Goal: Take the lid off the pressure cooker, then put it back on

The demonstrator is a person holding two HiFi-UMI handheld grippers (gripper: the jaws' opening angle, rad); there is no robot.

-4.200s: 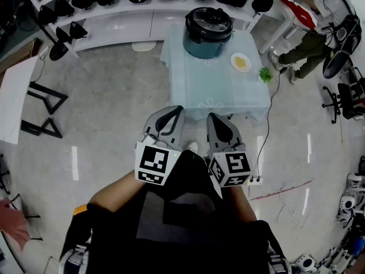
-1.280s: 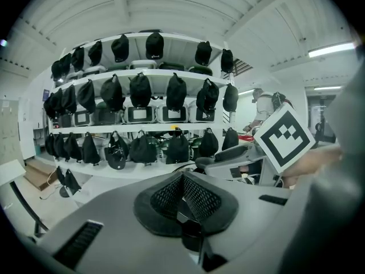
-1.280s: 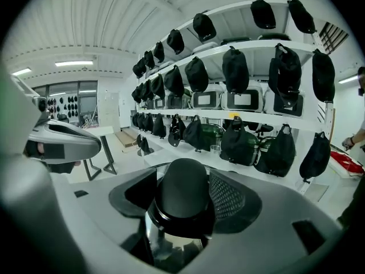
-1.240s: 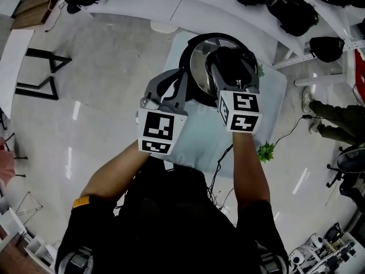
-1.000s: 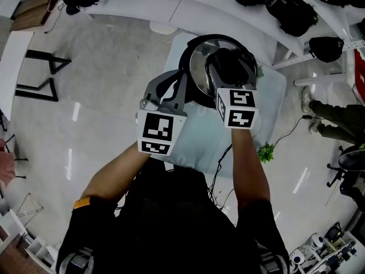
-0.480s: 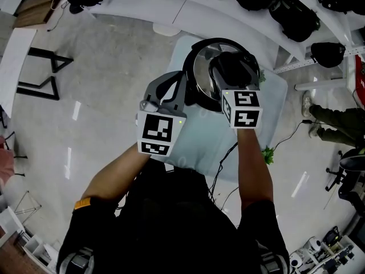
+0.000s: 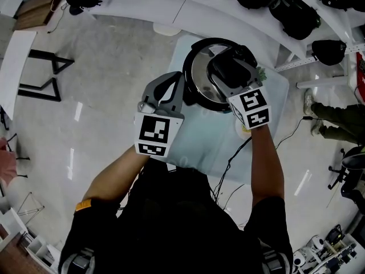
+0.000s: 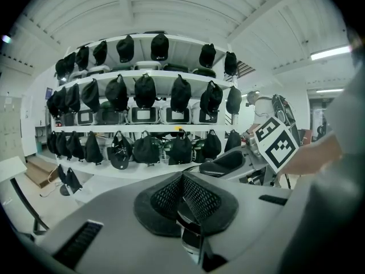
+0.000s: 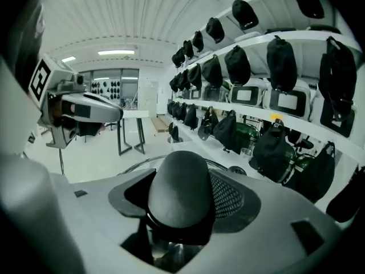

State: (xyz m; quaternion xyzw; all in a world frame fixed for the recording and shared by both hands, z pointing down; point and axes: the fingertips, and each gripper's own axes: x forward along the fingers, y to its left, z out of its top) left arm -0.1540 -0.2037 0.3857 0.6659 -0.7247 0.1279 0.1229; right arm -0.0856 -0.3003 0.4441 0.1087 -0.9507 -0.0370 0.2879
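Note:
The pressure cooker (image 7: 191,93) stands on a small table with a pale blue cloth (image 7: 208,144). Its shiny steel lid (image 7: 199,73) sits on the pot. My right gripper (image 7: 226,68) reaches over the lid and is shut on the lid's dark rounded knob (image 9: 181,192), with steel showing under it (image 9: 171,258). My left gripper (image 7: 166,93) hovers at the cooker's left side, apart from it. In the left gripper view its jaws (image 8: 185,196) are pressed together with nothing between them, and the right gripper (image 8: 228,161) shows at the right.
Curved white shelves with many black bags and cookers (image 7: 285,10) run behind the table. A green sprig (image 7: 261,72) lies at the table's far right. A cable (image 7: 228,170) hangs off the front edge. Someone's legs (image 7: 336,116) are at the right.
I walked from well back up to the table. Over the last second my right gripper closed on the lid knob and twisted, its marker cube swinging right. The left gripper barely moved.

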